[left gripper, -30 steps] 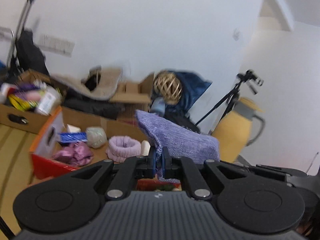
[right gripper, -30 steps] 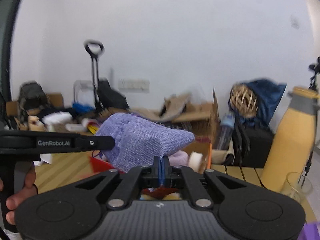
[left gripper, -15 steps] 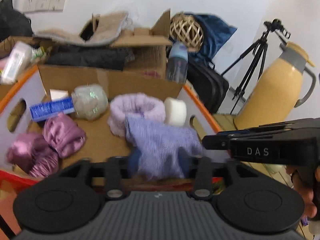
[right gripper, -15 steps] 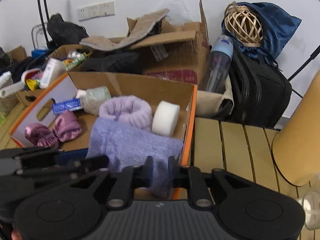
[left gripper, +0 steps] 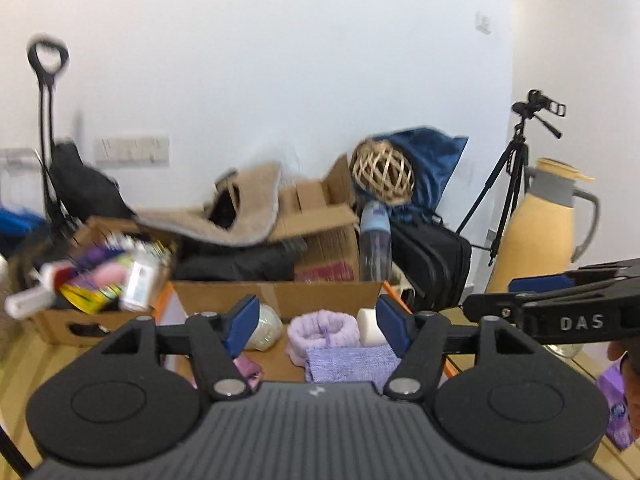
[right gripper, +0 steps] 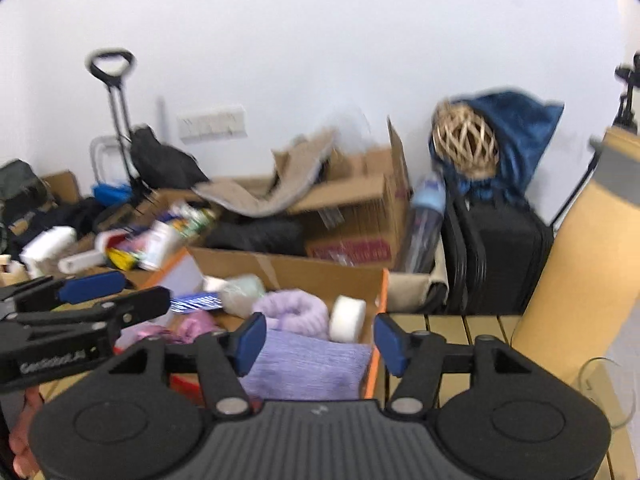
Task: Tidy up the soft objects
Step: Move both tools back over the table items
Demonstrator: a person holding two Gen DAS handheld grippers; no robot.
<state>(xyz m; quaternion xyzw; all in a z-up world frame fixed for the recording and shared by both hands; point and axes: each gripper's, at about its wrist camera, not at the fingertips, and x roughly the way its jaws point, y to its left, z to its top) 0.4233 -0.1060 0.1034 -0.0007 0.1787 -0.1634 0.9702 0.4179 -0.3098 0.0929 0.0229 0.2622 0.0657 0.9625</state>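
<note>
A folded lilac knit cloth (left gripper: 350, 364) (right gripper: 308, 368) lies in the orange-edged cardboard box (right gripper: 374, 300), at its near right side, free of both grippers. Behind it sit a fluffy lilac band (left gripper: 323, 328) (right gripper: 292, 312), a white roll (right gripper: 347, 318), a pale green ball (left gripper: 262, 326) and pink satin pieces (right gripper: 188, 326). My left gripper (left gripper: 314, 324) hovers above the box, jaws opening, with nothing between its blue pads. My right gripper (right gripper: 318, 340) hangs over the box's near right corner, jaws likewise opening and empty. Each gripper shows in the other's view.
A tan thermos jug (left gripper: 540, 224) and a clear glass (right gripper: 606, 392) stand on the slatted table (right gripper: 460, 322) to the right. Behind the box are more cartons (right gripper: 352, 196), a water bottle (left gripper: 374, 240), a black bag (right gripper: 500, 256), a wicker ball (left gripper: 382, 178) and a tripod (left gripper: 512, 172).
Both grippers were shut on the lilac cloth and held it up. They lowered it into the box, let go and opened, and have since lifted away from it.
</note>
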